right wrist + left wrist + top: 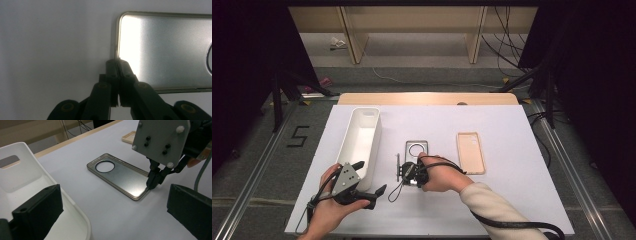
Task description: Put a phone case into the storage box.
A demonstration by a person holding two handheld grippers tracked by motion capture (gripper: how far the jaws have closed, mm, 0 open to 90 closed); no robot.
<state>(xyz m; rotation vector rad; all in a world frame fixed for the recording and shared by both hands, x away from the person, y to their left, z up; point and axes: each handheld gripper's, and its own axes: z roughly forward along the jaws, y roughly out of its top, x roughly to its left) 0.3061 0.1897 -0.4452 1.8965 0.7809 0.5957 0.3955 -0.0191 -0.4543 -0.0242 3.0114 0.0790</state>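
The high view is looking forward and down over the whole table (512, 150), while the left gripper view is looking low across it from nearby and the right gripper view is sitting very close, all three sharing the silver phone case (417, 149) (120, 176) (165, 50).

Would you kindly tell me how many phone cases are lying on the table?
2: a silvery case at the table's middle, its near edge pinched by the right tongs, and a beige case apart to its right.

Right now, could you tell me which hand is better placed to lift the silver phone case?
Right: the right gripper is pinched on the silver phone case at its near corner rim, while the left gripper waits open beside the white bin.
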